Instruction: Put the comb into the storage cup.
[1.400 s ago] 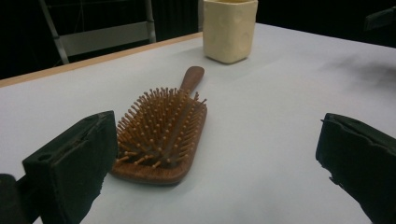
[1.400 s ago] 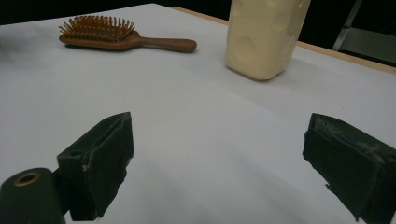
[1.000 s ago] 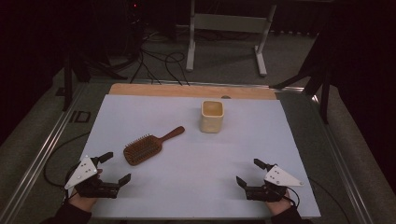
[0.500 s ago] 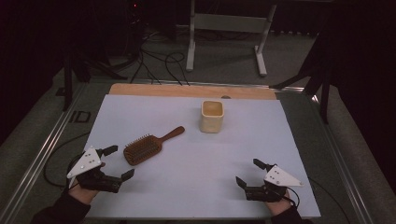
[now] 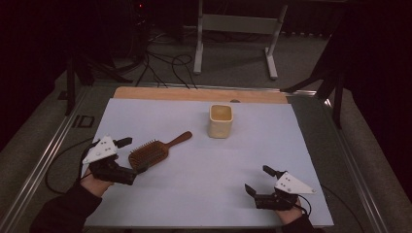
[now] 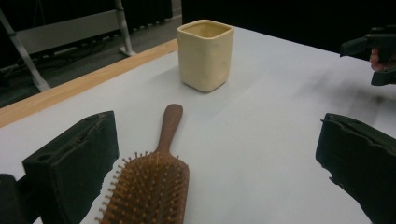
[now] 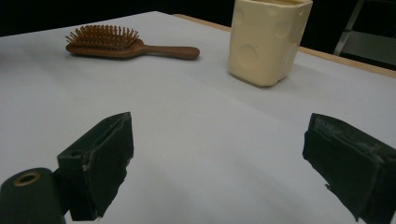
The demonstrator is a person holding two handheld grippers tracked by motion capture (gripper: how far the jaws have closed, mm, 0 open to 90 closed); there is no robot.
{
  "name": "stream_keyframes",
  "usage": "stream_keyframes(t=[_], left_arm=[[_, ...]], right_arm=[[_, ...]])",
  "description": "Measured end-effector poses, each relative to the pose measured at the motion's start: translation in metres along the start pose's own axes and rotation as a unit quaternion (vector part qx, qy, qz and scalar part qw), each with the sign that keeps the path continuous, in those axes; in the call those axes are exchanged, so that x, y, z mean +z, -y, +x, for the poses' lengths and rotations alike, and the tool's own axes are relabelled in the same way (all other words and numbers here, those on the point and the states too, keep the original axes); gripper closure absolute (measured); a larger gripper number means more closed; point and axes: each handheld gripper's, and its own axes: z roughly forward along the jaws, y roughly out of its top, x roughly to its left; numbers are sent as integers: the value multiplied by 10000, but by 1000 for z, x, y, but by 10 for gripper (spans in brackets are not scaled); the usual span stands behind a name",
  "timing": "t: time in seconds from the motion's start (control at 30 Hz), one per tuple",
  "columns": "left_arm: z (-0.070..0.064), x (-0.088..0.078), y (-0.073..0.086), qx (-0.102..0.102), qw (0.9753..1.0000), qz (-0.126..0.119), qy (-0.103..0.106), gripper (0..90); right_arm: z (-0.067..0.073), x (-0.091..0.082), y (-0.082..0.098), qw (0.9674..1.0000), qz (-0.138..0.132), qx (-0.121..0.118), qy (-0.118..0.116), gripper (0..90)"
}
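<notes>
We saw hairbrush [image 6: 152, 184] as brown wood, handle smooth with slight sheen, bristles same brown. Cup [image 6: 205, 53] looked cream, matt, dimpled walls, plastic or ceramic, we could not tell. Surface [image 5: 194, 194] wore pale matt sheet, smooth; far edge bare light wood. Left tongs [image 6: 219, 163] had black matt pads, edges rough and worn.

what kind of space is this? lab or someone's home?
Most likely a lab or recording rig, not a home: a table covered with a plain white sheet, framed by metal rails, with loose cables and a metal stand on the dark floor behind.
</notes>
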Motion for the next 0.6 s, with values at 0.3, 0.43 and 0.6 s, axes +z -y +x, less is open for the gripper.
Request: stream_keyframes(t=[0.3,0.43,0.6], left_arm=[[2,19,-21,13,9999,73,108,1],[3,28,-26,-27,9999,98,134,1],[5,40,-33,-73,9997,162,188,1]], right_arm=[[0,0,0,10000,-31,47,-37,86],[0,0,0,10000,-42,59,-38,86],[0,0,0,9999,-50,81,-53,86]])
